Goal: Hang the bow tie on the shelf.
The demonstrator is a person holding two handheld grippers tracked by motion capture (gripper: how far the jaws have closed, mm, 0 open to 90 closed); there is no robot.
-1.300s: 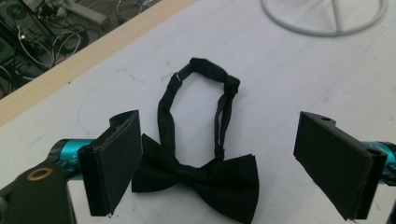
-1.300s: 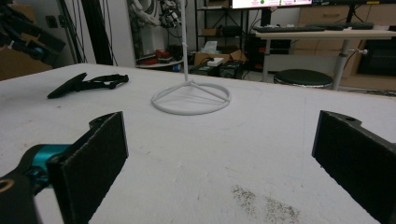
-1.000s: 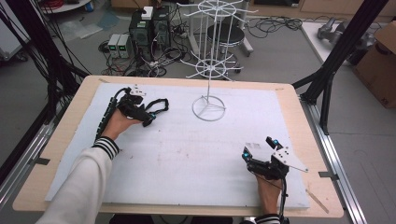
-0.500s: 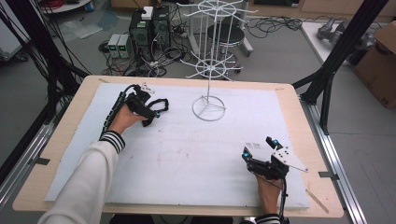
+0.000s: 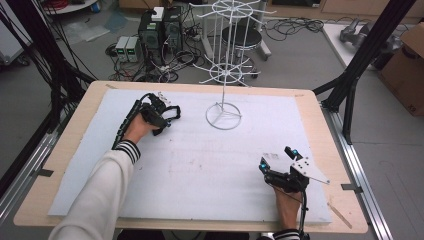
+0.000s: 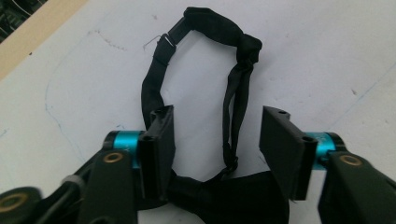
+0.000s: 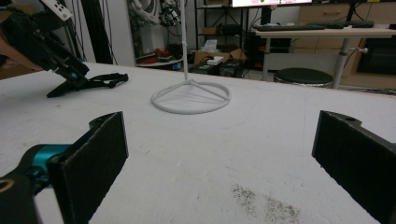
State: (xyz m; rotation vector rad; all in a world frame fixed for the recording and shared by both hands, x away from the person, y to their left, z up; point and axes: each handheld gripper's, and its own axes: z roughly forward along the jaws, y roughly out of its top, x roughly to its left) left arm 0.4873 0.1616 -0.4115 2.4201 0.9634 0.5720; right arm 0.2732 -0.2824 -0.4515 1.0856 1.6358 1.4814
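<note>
Jaws astride black bow tie (image 6: 224, 186)

Matt black cloth strap (image 6: 233, 93) (white wire stand (image 5: 224, 75))

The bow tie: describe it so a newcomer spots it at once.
Start at the white wire rack on the white mat. Left of its ring base lies a black bow tie, its strap looped, between the open left claw: the mat's only cloth thing.

White wire rack (image 5: 223, 75) (ring-footed) on white table mat (image 5: 210, 160)
</note>
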